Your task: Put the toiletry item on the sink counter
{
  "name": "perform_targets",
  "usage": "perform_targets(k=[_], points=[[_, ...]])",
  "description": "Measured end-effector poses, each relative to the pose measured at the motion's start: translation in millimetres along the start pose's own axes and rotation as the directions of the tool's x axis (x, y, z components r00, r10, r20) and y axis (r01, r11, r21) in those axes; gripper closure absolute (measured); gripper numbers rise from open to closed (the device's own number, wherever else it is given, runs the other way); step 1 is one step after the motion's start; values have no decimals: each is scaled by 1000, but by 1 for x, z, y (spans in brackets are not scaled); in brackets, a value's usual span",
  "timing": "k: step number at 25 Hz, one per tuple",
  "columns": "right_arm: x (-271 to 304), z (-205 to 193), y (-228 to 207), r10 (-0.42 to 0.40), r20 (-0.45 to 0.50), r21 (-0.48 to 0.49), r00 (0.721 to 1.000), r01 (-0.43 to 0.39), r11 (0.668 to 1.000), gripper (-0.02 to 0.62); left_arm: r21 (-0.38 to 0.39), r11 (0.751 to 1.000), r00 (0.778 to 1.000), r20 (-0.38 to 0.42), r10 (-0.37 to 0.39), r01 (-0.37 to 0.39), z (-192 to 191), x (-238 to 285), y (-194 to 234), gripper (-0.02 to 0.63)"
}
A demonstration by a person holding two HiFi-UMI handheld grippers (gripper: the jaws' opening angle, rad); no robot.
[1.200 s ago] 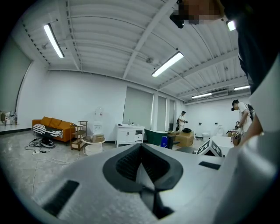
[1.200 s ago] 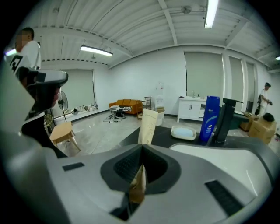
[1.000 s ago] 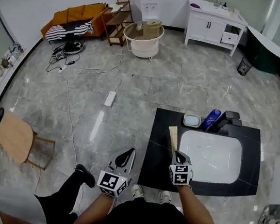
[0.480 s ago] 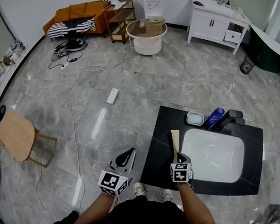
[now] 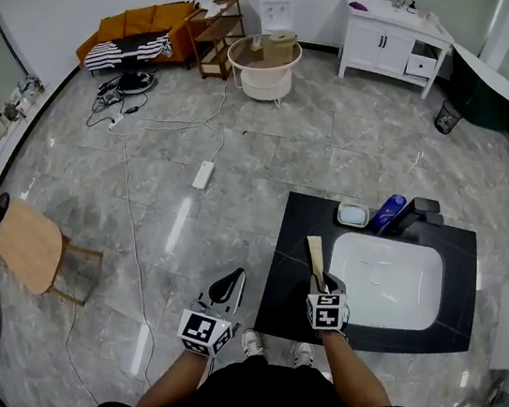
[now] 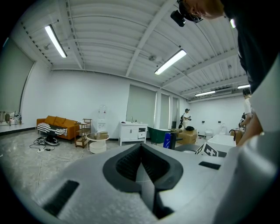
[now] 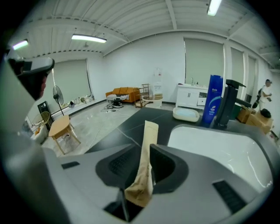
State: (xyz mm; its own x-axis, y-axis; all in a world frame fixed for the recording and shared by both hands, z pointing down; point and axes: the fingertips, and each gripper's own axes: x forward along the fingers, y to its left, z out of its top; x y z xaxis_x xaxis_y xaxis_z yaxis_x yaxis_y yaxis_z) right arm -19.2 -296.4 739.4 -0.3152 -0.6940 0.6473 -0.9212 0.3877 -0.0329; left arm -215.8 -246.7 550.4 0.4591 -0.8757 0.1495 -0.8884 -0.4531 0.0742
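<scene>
Right tongs (image 7: 143, 154): jaws just opened wide; the tan packet (image 7: 148, 140) sits loose between them.
Left tongs (image 6: 141, 148): shut, holding nothing.
Packet: far end on the black counter (image 5: 290, 251), beside the white sink (image 5: 385, 279).
Done: packet looks let go.
To do: pull the tongs away.
Room: shiny grey floor (image 5: 241, 167).

Orange sofa (image 5: 134, 23), small wooden table (image 5: 28, 247)

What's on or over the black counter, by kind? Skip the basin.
Blue bottle: 1
Dish: 1
Faucet: 1
Tan item: 1
Total: 4
</scene>
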Motion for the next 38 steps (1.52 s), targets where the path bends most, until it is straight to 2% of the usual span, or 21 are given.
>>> perform_targets(k=[4,8,12,17,25,28,38], points=[[-23,36,6,21,97,2,995,-22,1000,485,0,1000,1000,7,-9,9,3,3,-5,598],[-55,84,7,38,222,-1,974,-38,999,488,4,1000,999,19,-29,29,8,10,-14,598],[-89,129,8,51,333,-22,942,-46,999,520,10,998,998,34,-55,55,15,19,-25,598],[-135,172,10,56,457,-45,887,-40,998,569,22,996,995,60,-85,84,26,29,-39,598],[-195,208,12,88,578,-136,812,-10,991,591,33,993,989,87,-119,117,39,38,-56,598],[-208,211,8,82,587,-145,805,5,989,591,35,991,987,92,-133,130,43,43,-61,598],[-225,205,-9,46,582,-143,812,47,989,591,40,983,978,103,-181,178,49,56,-81,598]])
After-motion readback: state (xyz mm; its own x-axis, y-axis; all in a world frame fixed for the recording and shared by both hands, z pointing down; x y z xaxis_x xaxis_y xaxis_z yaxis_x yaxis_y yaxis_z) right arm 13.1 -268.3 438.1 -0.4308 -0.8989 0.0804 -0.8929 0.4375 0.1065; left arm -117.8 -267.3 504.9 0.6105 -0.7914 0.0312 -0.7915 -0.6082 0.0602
